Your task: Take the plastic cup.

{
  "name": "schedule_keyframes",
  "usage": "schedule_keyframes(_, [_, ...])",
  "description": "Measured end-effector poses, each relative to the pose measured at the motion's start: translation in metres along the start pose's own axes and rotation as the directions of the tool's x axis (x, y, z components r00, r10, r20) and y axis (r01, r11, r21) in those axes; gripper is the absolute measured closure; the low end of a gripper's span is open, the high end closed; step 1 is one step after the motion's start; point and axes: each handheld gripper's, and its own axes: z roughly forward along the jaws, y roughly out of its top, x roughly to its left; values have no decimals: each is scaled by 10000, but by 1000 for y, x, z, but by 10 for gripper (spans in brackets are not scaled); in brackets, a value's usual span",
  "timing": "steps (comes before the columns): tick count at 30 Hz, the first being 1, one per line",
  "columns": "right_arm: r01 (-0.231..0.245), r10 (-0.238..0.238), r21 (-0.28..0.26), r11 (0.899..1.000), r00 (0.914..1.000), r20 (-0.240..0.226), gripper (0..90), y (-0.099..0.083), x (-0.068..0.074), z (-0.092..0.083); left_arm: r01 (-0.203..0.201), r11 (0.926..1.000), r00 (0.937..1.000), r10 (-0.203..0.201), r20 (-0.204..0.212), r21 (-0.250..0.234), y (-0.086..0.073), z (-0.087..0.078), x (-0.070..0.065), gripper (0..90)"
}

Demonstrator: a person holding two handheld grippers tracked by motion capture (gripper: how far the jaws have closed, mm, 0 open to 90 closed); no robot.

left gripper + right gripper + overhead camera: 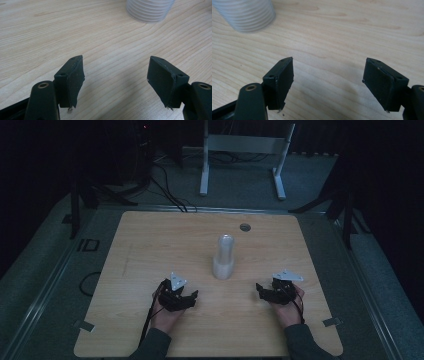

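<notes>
A stack of ribbed white cups (223, 257) stands upside down in the middle of the wooden table (150, 245). My left gripper (188, 296) rests low on the table, near and left of the stack, held by a hand. Its jaws stand apart over bare wood (116, 62), with the cup stack (150, 10) ahead to the upper right. My right gripper (262, 291) sits near and right of the stack. It is open too (329, 61), nothing between the pads, and the cup stack (247, 15) lies ahead to its upper left.
A round cable hole (244, 227) sits in the table behind the cups. Beyond the far edge, a white stand (242, 145) and dark cables (165, 190) are on the grey floor. The room around is dark.
</notes>
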Motion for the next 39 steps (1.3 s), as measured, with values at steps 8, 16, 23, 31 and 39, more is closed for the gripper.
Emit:
schedule_keyframes(8, [65, -69, -179, 9998, 9997, -248, 253, 6, 4, -7, -85, 9999, 9996, 88, 252, -119, 4, -3, -3, 294])
schedule_keyframes(16, [226, -262, -671, 9975, 9982, -532, 365, 19, 11, -19, -378, 9985, 9972, 402, 631, -397, 19, -6, -5, 273])
schedule_keyframes(23, [502, -664, -1298, 9903, 9901, -1238, 440, 50, 18, -34, -707, 9939, 9897, 804, 1185, -842, 45, -4, -9, 268])
schedule_keyframes(31, [786, -1100, -1793, 9807, 9789, -1724, 418, 83, 30, -40, -498, 9929, 9868, 656, 1481, -1084, 67, 11, -11, 242])
schedule_keyframes(39, [804, -1270, -2095, 9745, 9673, -2197, 355, 109, 43, -39, -734, 9857, 9759, 1023, 1927, -1517, 81, 24, -22, 216])
